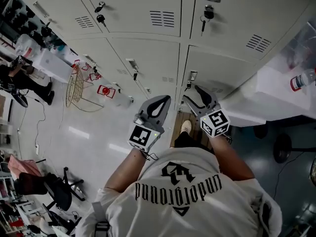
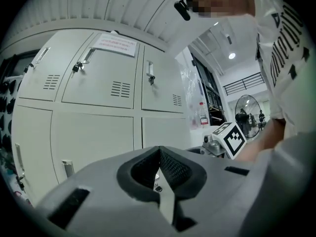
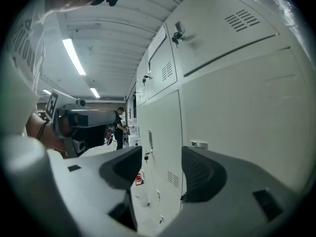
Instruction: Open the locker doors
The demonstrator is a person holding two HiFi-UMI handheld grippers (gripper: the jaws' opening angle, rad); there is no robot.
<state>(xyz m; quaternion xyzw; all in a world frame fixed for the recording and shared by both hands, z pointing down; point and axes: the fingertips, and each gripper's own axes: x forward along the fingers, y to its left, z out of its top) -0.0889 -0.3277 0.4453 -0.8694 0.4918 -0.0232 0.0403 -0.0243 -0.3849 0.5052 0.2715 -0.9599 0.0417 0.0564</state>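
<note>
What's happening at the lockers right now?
A person stands facing a bank of grey lockers with a gripper in each hand. The left gripper is shut and empty. The right gripper is open with nothing between its jaws, close to a door latch. Every door in view is closed.

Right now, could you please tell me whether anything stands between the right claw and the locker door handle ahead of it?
Nothing visible does. The right claw is open and empty, and only clear space lies between it and the handle on the closed locker door.
</note>
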